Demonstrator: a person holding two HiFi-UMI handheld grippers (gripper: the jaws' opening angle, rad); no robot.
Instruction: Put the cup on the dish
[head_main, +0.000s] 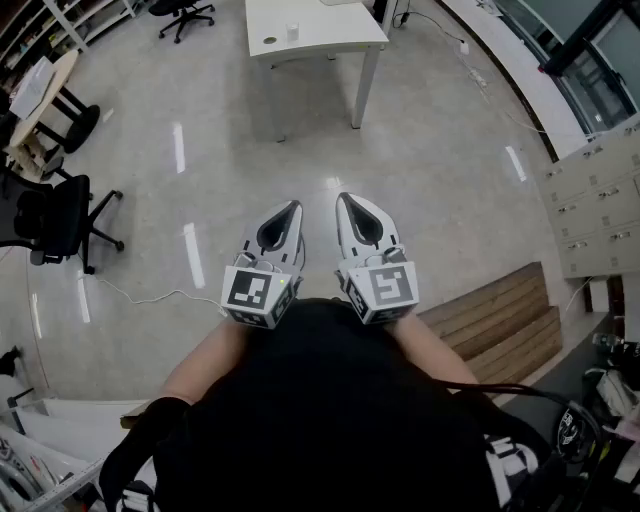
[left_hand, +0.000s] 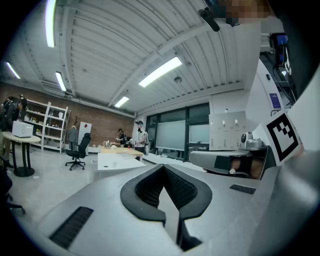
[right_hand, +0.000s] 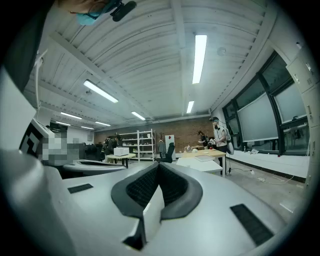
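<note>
Both shut, empty: left gripper (head_main: 285, 222), right gripper (head_main: 355, 215). Likely cup (head_main: 291, 32), frame top: presumably light, rigid; grasp at sidewall.

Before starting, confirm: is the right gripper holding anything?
No, the right gripper has its jaws closed together with nothing between them.

A small pale cup (head_main: 292, 32) stands upright on the white table (head_main: 340, 28), well away across the room. It sits on the table's left part, close to the edge that faces this way, with nothing in or on it that can be made out. Just left of it on the tabletop is a small dark round mark (head_main: 270, 41), too far off to tell what it is.
</note>
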